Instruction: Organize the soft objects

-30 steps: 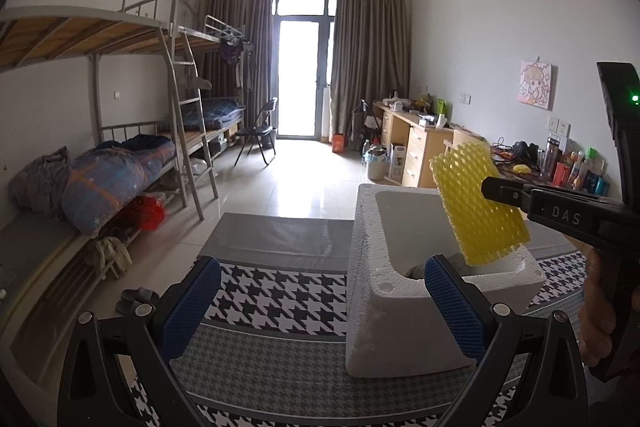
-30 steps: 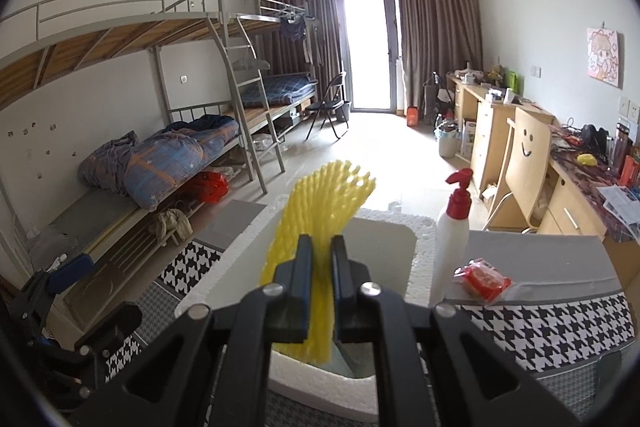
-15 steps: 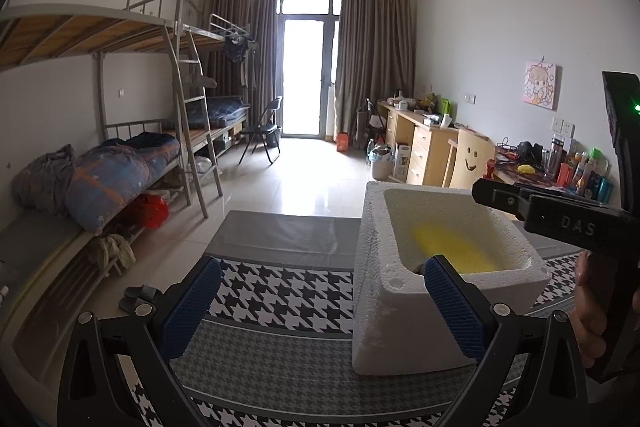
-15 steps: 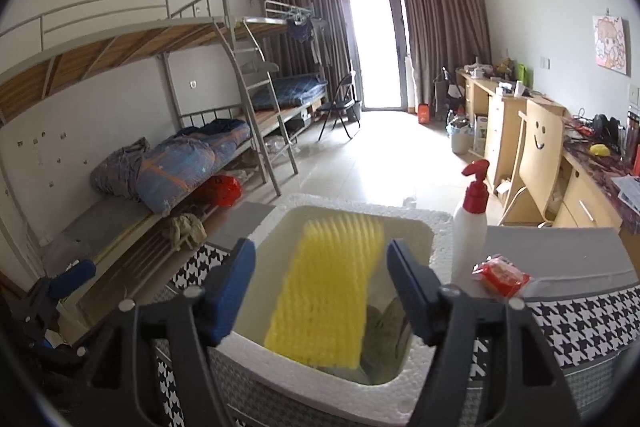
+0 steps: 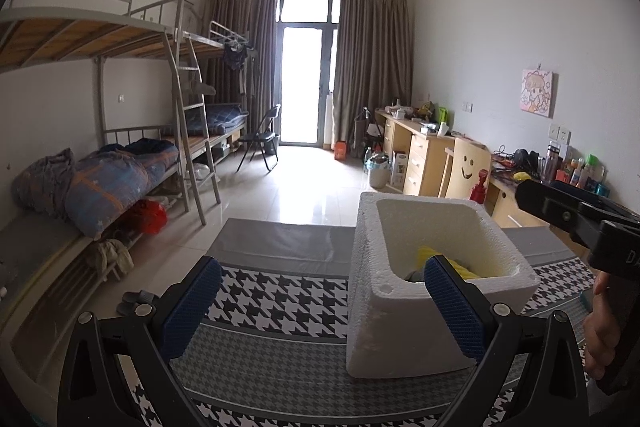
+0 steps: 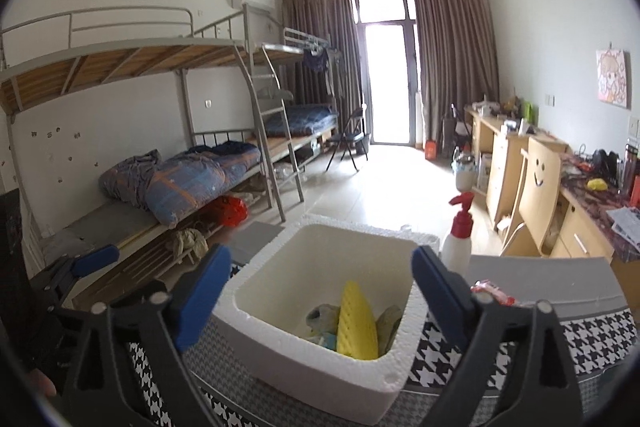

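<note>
A white foam box (image 6: 280, 259) stands on a houndstooth-patterned table. Inside it lies a yellow foam net sleeve (image 6: 356, 327) on top of several greyish soft items (image 6: 320, 317). My right gripper (image 6: 320, 291) is open and empty, hovering above the near side of the box. In the left wrist view the box (image 5: 400, 327) is at the right, with a bit of the yellow sleeve (image 5: 426, 254) showing inside. My left gripper (image 5: 320, 311) is open and empty, left of and in front of the box. The right gripper's body (image 5: 576, 223) shows at the right edge.
A white bottle with a red pump (image 6: 458, 239) stands behind the box at the right, with a red-and-white packet (image 6: 494, 293) beside it. The table cloth (image 5: 276, 303) stretches left of the box. Bunk beds (image 5: 100, 167) line the left wall, desks (image 5: 416, 151) the right.
My right gripper opened and dropped the yellow sleeve into the foam box, then drew back and up. The left gripper stayed open and hardly moved.
</note>
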